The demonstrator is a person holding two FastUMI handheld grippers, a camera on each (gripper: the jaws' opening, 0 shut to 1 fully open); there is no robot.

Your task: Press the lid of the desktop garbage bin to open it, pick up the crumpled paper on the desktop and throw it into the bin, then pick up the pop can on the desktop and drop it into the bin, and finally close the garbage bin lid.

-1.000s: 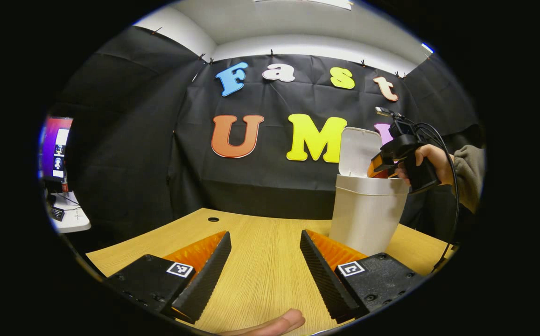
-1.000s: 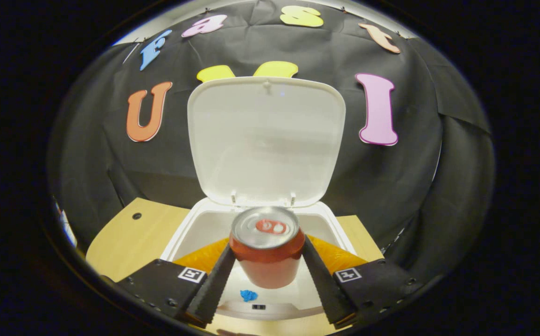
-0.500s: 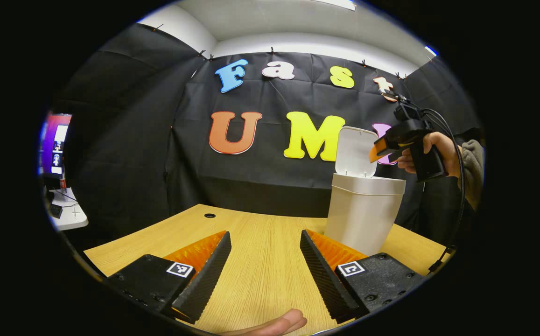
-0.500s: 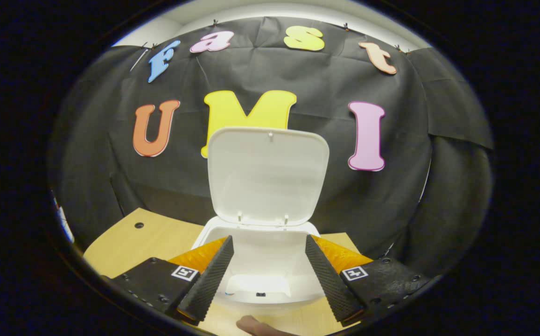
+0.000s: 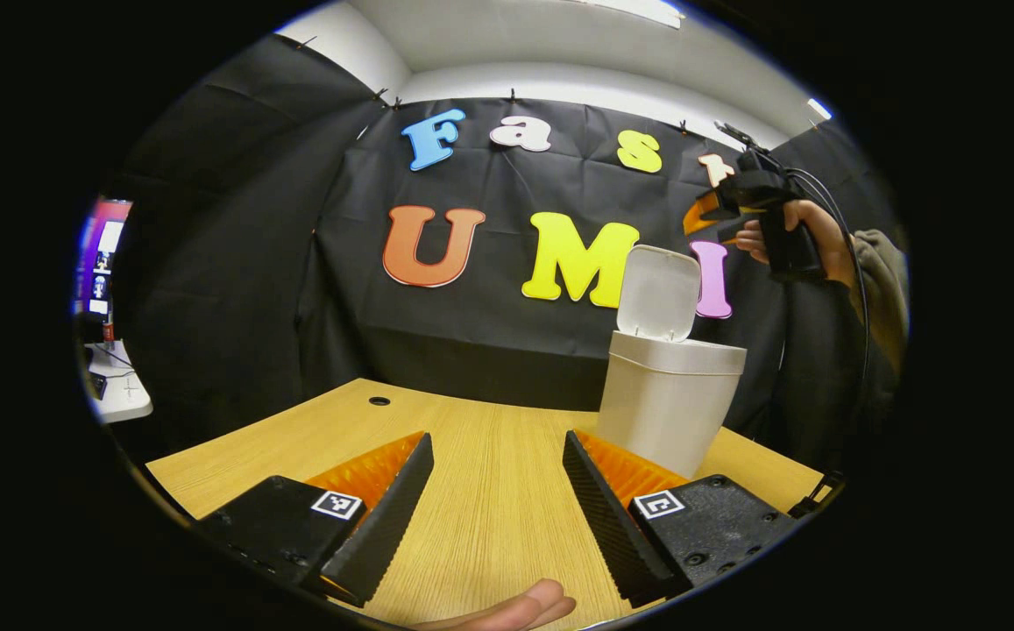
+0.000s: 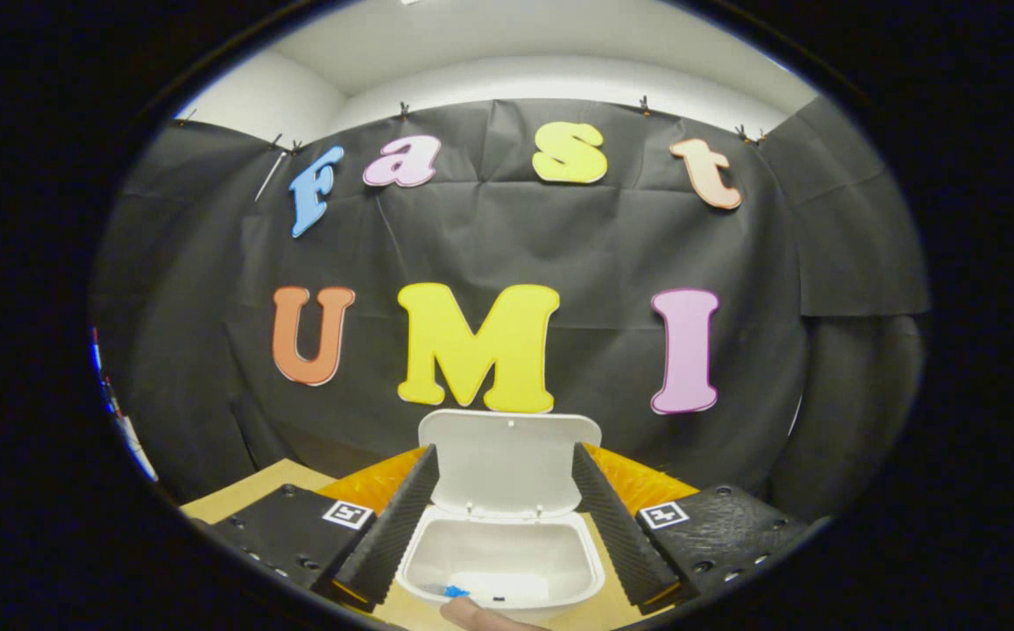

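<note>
while the bin stands open on the table, this is the scene:
bin [image 5: 669,407]: white, upright toward the right side of the wooden table [image 5: 471,491]
lid [image 5: 657,293]: tipped up at the back, opening uncovered
right gripper [image 6: 498,513]: fingers spread, nothing between them, held high above the bin; in the left gripper view it shows up and right of the lid, in a hand [image 5: 800,238]
left gripper [image 5: 493,499]: released, empty, low over bare table left of the bin
bin inside [image 6: 507,561]: a small blue scrap [image 6: 452,592] at the near edge
</note>
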